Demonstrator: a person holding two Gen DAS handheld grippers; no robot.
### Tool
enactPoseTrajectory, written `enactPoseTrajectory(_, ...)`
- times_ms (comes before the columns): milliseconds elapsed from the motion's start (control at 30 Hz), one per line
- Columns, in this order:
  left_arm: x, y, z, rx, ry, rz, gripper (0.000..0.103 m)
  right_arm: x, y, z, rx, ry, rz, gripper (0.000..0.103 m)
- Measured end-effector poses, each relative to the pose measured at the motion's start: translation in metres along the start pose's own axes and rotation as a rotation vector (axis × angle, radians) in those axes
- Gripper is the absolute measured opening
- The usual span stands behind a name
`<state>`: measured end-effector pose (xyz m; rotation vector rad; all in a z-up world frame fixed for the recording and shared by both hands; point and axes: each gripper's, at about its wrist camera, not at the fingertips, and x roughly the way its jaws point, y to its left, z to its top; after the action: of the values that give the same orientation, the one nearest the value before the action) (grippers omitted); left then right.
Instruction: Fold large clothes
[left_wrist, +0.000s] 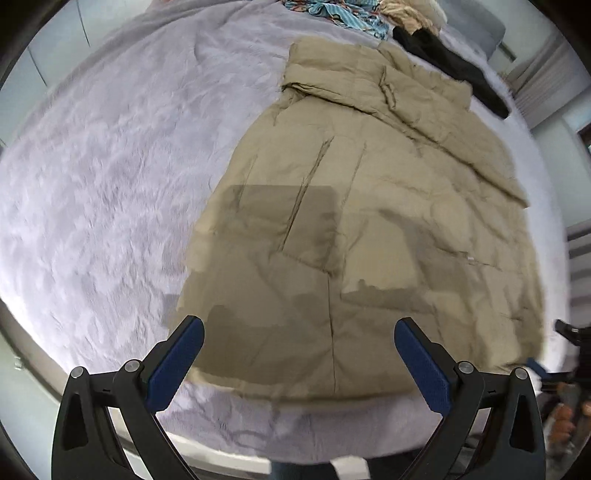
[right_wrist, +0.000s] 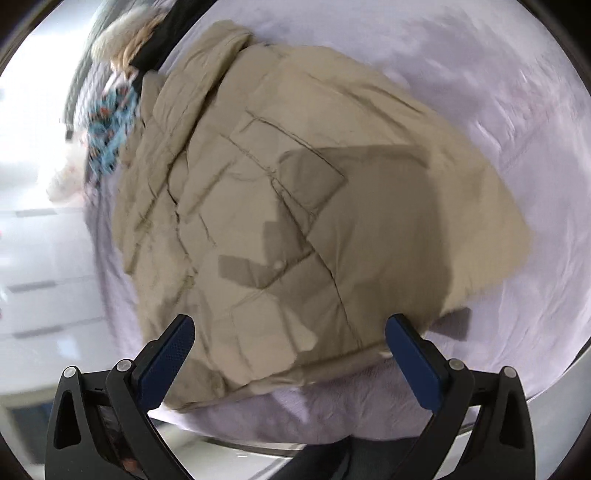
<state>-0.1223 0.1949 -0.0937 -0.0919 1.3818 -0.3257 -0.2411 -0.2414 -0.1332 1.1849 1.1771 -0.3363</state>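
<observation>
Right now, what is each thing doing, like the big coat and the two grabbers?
tan coat: lying spread on the bed, sleeve folded across its top, not held
left gripper: open, holding nothing
right gripper: open, holding nothing
black garment: lying loose beyond the coat
patterned blue cloth: crumpled at the far edge
lilac bedcover: wrinkled
</observation>
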Motion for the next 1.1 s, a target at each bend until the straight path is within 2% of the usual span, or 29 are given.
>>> enactPoseTrajectory(167,-0.005,0.037,-0.018,-0.078,0.053,-0.156,0.103,-0.014,-0.028,-0.011,0.093,-0.047,0.080,0.103)
enactPoseTrajectory(333,0.011,0.059,-0.032,-0.195,0.127,-0.296,0.103,-0.012,-0.052,-0.016,0.177,-0.054,0.091,0.103)
enactPoseTrajectory(500,0.039,0.053,-0.033,-0.280,0.168,-0.350,0.103,0.000,-0.069,-0.013,0.222,-0.047,0.103,0.103)
enactPoseTrajectory(667,0.052,0.028,-0.021,-0.247,0.153,-0.328,0.102,0.006,-0.073,-0.009,0.265,-0.076,0.152,0.103)
enactPoseTrajectory(733,0.052,0.022,-0.016,-0.242,0.138,-0.319,0.090,0.009,-0.072,-0.006,0.276,-0.085,0.174,0.103)
enactPoseTrajectory(800,0.053,0.014,-0.010,-0.202,0.132,-0.308,0.051,0.010,-0.070,-0.003,0.287,-0.091,0.194,0.103)
enactPoseTrajectory(833,0.053,0.012,-0.008,-0.181,0.130,-0.294,0.043,0.010,-0.070,-0.001,0.290,-0.095,0.202,0.103)
enactPoseTrajectory(867,0.053,0.008,-0.005,-0.154,0.121,-0.272,0.028,0.009,-0.070,0.000,0.295,-0.097,0.203,0.103)
enactPoseTrajectory(900,0.052,0.005,-0.003,-0.137,0.114,-0.267,0.022,0.008,-0.069,0.001,0.307,-0.097,0.197,0.102)
enactPoseTrajectory(967,0.048,0.007,-0.002,-0.128,0.103,-0.269,0.018,0.009,-0.072,0.003,0.329,-0.096,0.208,0.098)
enactPoseTrajectory(1000,0.046,0.007,-0.001,-0.130,0.098,-0.271,0.016,0.009,-0.073,0.004,0.338,-0.094,0.211,0.089)
enactPoseTrajectory(1033,0.045,0.010,0.000,-0.130,0.095,-0.274,0.016,0.010,-0.075,0.004,0.345,-0.090,0.205,0.074)
enactPoseTrajectory(1067,0.043,0.010,0.002,-0.130,0.091,-0.274,0.016,0.012,-0.077,0.006,0.357,-0.081,0.189,0.064)
enactPoseTrajectory(1100,0.040,0.010,0.003,-0.126,0.087,-0.271,0.016,0.013,-0.078,0.006,0.364,-0.076,0.183,0.043)
